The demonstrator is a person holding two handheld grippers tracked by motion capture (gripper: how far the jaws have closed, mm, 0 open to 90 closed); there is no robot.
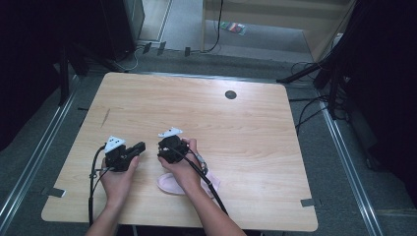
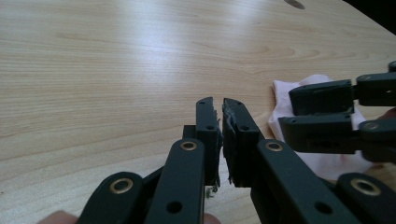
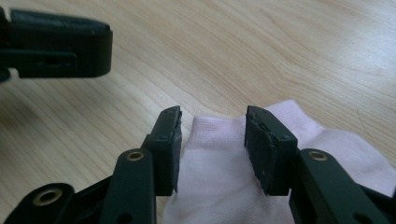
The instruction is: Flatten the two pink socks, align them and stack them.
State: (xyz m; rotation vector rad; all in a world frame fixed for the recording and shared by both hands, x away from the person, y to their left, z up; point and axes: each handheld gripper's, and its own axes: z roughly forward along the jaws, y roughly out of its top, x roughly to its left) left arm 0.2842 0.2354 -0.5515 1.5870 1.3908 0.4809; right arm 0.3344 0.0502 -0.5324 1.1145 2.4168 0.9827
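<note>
A pale pink sock (image 1: 169,186) lies flat on the wooden table (image 1: 221,123) near its front edge, partly under the person's right forearm. My right gripper (image 3: 212,116) hangs just over the sock (image 3: 215,163), open, with the sock's end in the gap between the two jaws and no pad pressing on it. To its left, my left gripper (image 2: 219,109) is shut with nothing between the pads and rests low over bare wood. The left gripper view has the right gripper (image 2: 292,109) coming in from the right over the sock (image 2: 285,93). From above, the left gripper (image 1: 140,146) and right gripper (image 1: 163,155) sit close together.
A dark round grommet (image 1: 230,94) is set in the table toward the back. Grey tape tabs (image 1: 309,202) mark the front corners. Cables and dark stands crowd the floor at the right and behind the table.
</note>
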